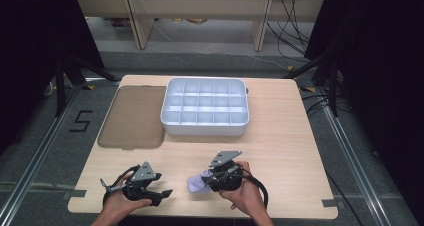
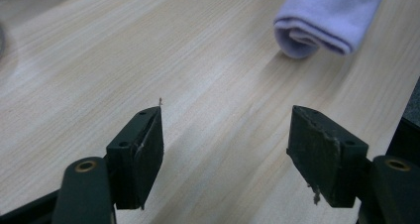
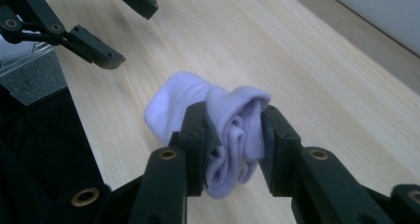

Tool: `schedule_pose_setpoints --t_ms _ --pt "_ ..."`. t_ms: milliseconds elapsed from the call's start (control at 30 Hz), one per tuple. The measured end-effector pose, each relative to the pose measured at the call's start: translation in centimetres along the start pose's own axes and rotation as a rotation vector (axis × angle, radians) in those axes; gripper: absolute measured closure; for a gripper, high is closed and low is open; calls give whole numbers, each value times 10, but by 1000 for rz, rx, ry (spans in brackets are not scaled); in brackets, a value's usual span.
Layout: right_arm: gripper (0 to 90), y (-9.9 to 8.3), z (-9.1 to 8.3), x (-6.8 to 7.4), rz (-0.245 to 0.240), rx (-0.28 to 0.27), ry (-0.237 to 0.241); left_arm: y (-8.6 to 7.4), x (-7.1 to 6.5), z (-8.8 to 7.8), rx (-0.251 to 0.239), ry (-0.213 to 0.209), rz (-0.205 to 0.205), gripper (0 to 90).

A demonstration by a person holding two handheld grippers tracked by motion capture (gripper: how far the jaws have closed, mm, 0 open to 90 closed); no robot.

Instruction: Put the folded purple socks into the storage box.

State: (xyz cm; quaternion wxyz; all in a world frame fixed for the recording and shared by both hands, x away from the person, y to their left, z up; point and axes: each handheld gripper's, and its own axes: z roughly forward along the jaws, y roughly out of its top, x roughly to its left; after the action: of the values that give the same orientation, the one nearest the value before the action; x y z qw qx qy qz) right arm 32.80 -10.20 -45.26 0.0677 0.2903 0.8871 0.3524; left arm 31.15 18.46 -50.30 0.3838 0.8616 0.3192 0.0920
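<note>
Place: a lab recording station.
Floor: grey carpet with a taped number marker (image 1: 80,121) at left and metal rails (image 1: 30,171).
Surround: black stand legs (image 1: 67,73), loose cables (image 1: 295,28) upper right.
Bench: light wooden table (image 1: 280,141), centre frame.

1 rolled lilac sock (image 3: 233,135), 1 white compartment tray (image 1: 205,128), 1 brown lid (image 1: 132,117), 1 table (image 1: 280,146)
</note>
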Motion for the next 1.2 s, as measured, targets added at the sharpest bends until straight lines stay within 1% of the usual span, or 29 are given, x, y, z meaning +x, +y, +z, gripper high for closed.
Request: schedule_pose_setpoints --t_ms 33,67,100,133,167,267,300,333,367,400,467,500,600,667,733,767,800,833,867,900,933,967,1000,1033,1067,1100,1133,1167,1200 --pt "681 0 -2 -2 -17 -11 2 -1 0 0 0 9 -14 285" --pt "680 1 -4 -2 -13 1 4 -1 -1 1 -6 -5 -29 284" --pt "681 2 -7 -3 -10 -1 0 -1 1 0 1 9 -8 281" --pt "680 4 -10 -6 -13 0 -9 -1 1 -1 7 -2 1 275" --pt "680 4 -10 -6 -13 0 -9 -1 1 -1 3 -1 -4 275" --pt "680 7 -14 -10 5 5 -25 -1 2 -2 0 8 5 273" --pt "680 8 -14 -11 13 -6 -34 -1 2 -2 -9 3 -2 272" --pt "680 9 -16 -12 17 5 -28 -1 1 -2 -17 -3 -10 271" --pt "680 10 -17 -13 24 4 -30 -1 2 -2 -9 -3 -4 271" --pt "680 11 -18 -16 16 12 -36 -1 1 -2 -14 -4 -11 268" --pt "681 13 -21 -19 23 27 -47 -1 2 -2 2 4 6 268" --pt "681 14 -22 -22 15 12 -58 -1 2 -2 0 -1 2 268" --pt "680 19 -31 -31 28 29 -57 -1 2 -2 1 -4 -1 268" --pt "680 20 -32 -33 33 14 -61 -1 1 -2 -1 -3 -7 268" --pt "680 24 -38 -39 47 18 -65 0 2 -2 -1 -5 4 268" --pt "680 25 -42 -43 36 27 -73 0 1 -1 -11 -5 -6 268" --pt "680 27 -44 -44 48 14 -80 0 2 -2 2 3 9 268" --pt "681 29 -47 -47 49 13 -89 0 2 -2 0 2 7 268" --pt "680 31 -51 -50 46 25 -86 0 2 -2 3 -5 11 268" --pt "680 33 -52 -52 53 11 -101 0 1 -1 -9 -4 -4 268" --pt "680 34 -57 -54 64 29 -107 0 2 -2 2 2 9 268" --pt "680 36 -58 -56 70 28 -110 0 2 -2 4 1 12 268" --pt "680 37 -59 -58 67 20 -126 0 2 -2 2 1 12 268" --pt "680 39 -62 -63 46 20 -115 0 2 -1 2 1 10 268" --pt "680 39 -64 -63 74 35 -125 0 2 -1 1 -2 9 268" --pt "680 40 -65 -65 78 32 -131 -1 0 -1 1 -12 -12 268" --pt "680 41 -66 -67 82 38 -129 -1 0 -1 0 -10 -11 268" --pt "680 42 -68 -69 80 41 -139 0 1 -1 1 -8 8 269" --pt "680 42 -68 -71 83 43 -136 -1 0 -1 1 -10 -11 268"
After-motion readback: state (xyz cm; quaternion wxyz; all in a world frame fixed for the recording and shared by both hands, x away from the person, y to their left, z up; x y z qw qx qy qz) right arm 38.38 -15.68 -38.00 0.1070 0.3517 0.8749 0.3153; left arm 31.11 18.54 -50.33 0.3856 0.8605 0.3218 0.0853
